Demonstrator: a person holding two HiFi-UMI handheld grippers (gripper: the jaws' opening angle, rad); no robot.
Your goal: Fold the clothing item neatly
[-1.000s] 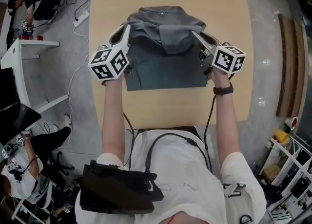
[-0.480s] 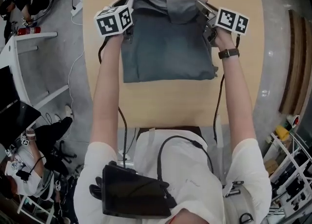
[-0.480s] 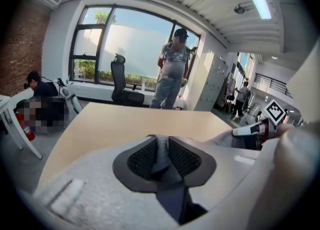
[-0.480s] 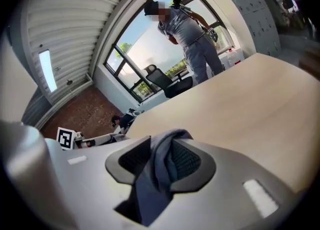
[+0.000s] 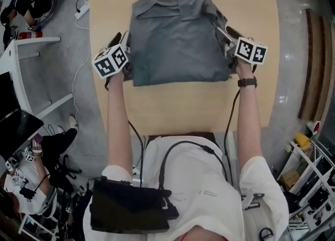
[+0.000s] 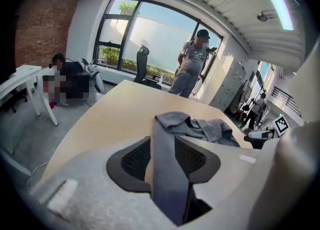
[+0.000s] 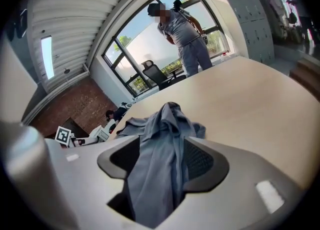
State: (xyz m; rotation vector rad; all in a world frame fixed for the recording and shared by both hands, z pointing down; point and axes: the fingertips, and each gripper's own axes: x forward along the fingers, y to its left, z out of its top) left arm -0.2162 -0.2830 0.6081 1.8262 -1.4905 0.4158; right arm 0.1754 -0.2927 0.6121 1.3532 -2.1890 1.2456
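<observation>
grey fabric garment [image 5: 175, 41], folded to a rough rectangle, lies flat on the far half of the light wooden table [image 5: 183, 106], about midway between its left and right edges, with rumpled folds along the side nearest the far edge. the left gripper [image 5: 123, 42] sits at the garment's left edge, toward its near-left corner, and the right gripper [image 5: 226, 33] at its right edge. both sets of jaws have just been opening. in the left gripper view a flat band of the grey cloth runs between the black mesh pads [image 6: 134, 160], with bare table showing between cloth and pad, so the jaws stand wide and loose around it. in the right gripper view a bunched fold of the cloth lies between the parted pads [image 7: 202, 161], unpinched. a person [image 6: 192, 64] stands beyond the table's far edge.
</observation>
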